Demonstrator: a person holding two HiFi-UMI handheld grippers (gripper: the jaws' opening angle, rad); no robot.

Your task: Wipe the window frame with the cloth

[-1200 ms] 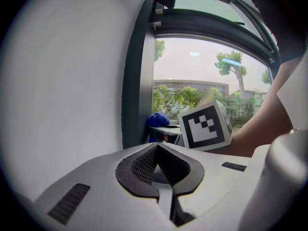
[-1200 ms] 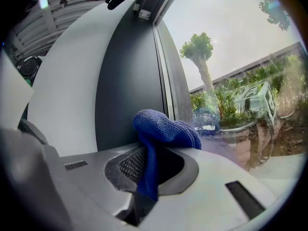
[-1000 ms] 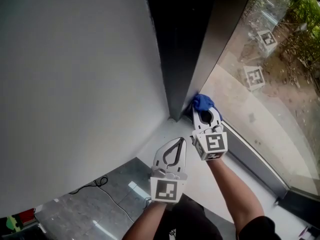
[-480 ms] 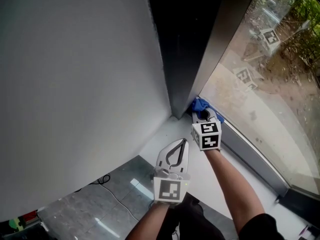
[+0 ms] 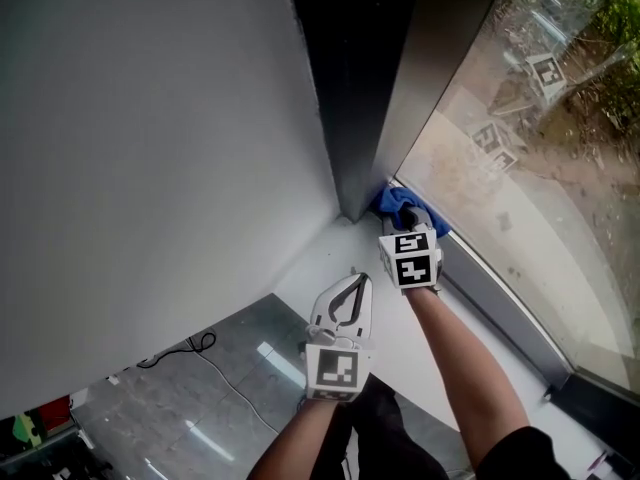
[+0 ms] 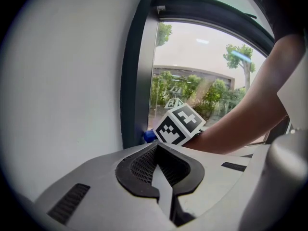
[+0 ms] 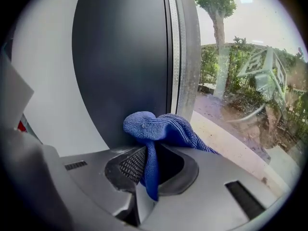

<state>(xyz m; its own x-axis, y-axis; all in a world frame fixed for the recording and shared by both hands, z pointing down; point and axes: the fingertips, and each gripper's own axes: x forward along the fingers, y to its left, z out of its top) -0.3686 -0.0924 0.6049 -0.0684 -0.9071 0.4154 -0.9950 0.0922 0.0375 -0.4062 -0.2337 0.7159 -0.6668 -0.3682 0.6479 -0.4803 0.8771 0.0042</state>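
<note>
A blue cloth (image 5: 400,204) (image 7: 156,129) is bunched in my right gripper (image 5: 409,220) (image 7: 147,165), which is shut on it. The cloth is pressed into the bottom corner of the dark window frame (image 5: 370,88) (image 7: 125,66), where the upright post meets the lower rail. My left gripper (image 5: 345,303) (image 6: 161,172) is shut with nothing in it, lower left of the right one over the white sill. In the left gripper view a bit of the blue cloth (image 6: 148,136) shows past the right gripper's marker cube (image 6: 179,124).
A white wall (image 5: 150,168) rises left of the frame. The white sill (image 5: 400,338) runs along the grey lower rail (image 5: 500,313) under the glass (image 5: 540,168). The floor below shows a black cable (image 5: 185,348).
My right gripper has pushed the cloth down and further into the frame's bottom corner. The left gripper has stayed almost in place.
</note>
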